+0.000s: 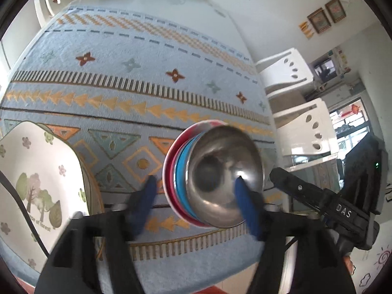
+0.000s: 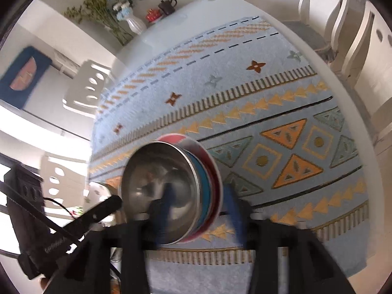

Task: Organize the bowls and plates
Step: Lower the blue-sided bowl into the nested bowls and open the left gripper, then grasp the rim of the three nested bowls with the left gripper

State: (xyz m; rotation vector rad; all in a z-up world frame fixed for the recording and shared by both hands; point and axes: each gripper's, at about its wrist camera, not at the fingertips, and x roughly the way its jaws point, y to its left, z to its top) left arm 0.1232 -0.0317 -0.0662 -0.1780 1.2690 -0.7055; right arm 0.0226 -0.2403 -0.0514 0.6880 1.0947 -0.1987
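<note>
Stack of three nested bowls stood on the pale blue patterned woven table mat (image 1: 117,90), near its front edge: a shiny stainless steel bowl (image 1: 220,169) on top, inside a blue-walled bowl (image 1: 182,178), inside a red and white bowl (image 1: 171,171) at the bottom. A white square plate printed with trees and flowers (image 1: 36,171) lay on the mat well to the left of the stack in the left wrist view. Left gripper (image 1: 196,196) was spread open astride the near-left rim of the stack, one blue finger (image 1: 145,201) outside the red bowl and the other finger (image 1: 245,203) over the steel bowl's inner wall; no pad appeared to press, so nothing was gripped. Right gripper (image 2: 198,210) likewise stood parted across the opposite rim, one finger inside the steel bowl, one outside, holding nothing. Both views were motion-blurred at the fingers. Judgement: stack set down, release under way. To finish cleanly, the jaws should clear all three rims before either hand draws back, lifting straight away along the fingers so that no pad drags the steel bowl and tips it out of the nest. The plate looked like the next item to place.
</note>
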